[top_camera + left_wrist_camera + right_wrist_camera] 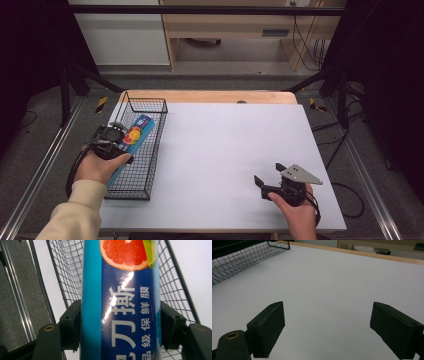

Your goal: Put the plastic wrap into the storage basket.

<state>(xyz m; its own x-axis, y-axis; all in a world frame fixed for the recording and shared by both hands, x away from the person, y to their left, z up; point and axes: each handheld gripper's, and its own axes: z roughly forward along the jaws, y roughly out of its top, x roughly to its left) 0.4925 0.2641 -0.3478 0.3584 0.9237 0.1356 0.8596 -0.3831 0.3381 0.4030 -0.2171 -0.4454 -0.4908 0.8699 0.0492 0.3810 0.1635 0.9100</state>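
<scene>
High view gives the whole layout: a white table top (pixel 225 150) with a long black wire basket (pixel 142 150) along its left edge, and the left gripper (pixel 112 136) held over this basket with a long blue cardboard box printed with citrus fruit (pixel 136 132) in its jaws. The box lies along the basket, its far end pointing toward the far wall of the basket; whether it touches the basket floor I cannot tell. Left gripper view shows what the high view hides: the two black jaws press on both long sides of the blue box (pixel 120 302), which rises between them, and a grapefruit slice picture and white characters are readable on its face, with the wire mesh (pixel 67 272) behind and around it. So the left gripper is closed on the box, the jaws as narrow as the box width allows. At the near right of the table in the high view, the right gripper (pixel 270 176) rests low over the white surface, well apart from the basket. Right gripper view makes its state clear: the jaws stand wide with nothing between them, bare table (pixel 332 290) lies ahead, and a corner of the basket (pixel 242 257) is at the upper left.
</scene>
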